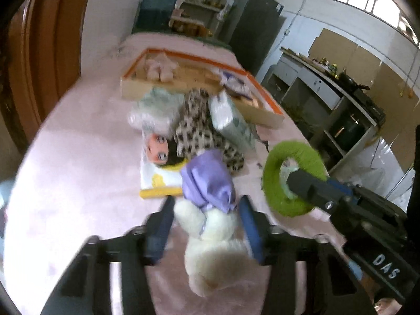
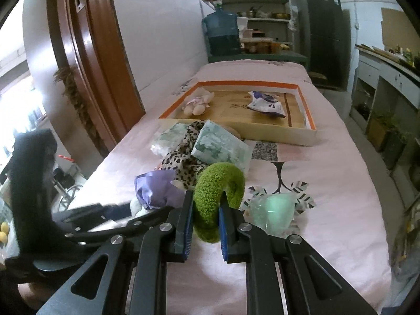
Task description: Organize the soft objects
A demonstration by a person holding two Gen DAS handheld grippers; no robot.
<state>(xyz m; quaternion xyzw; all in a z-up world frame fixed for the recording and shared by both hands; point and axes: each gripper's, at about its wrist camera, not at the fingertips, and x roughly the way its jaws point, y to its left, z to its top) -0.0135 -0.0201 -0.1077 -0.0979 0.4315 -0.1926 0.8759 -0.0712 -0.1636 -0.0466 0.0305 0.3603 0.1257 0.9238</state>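
Left wrist view: the left tool (image 1: 207, 207) has its jaws spread on either side of a white plush toy (image 1: 210, 239) in a purple cloth (image 1: 208, 181), which lies on the pink bed cover (image 1: 65, 183); blur hides whether the pads touch it, so I cannot tell if it is gripped. Just beyond lie a doll-face cushion (image 1: 157, 155), a leopard-print cloth (image 1: 197, 131) and pale green packets (image 1: 231, 123), then a wooden tray (image 1: 183, 78) with an orange rim. To the right, the right tool (image 1: 296, 183) carries a green fuzzy ring (image 1: 278, 183).

Right wrist view: the right tool (image 2: 206, 210) is clenched on the green fuzzy ring (image 2: 215, 183), held above the bed cover (image 2: 328, 183). A mint item in clear wrap (image 2: 275, 210) lies just right of it. The tray (image 2: 262, 131) holds a small pink plush (image 2: 198, 103) and a white-purple packet (image 2: 265, 103), well apart.
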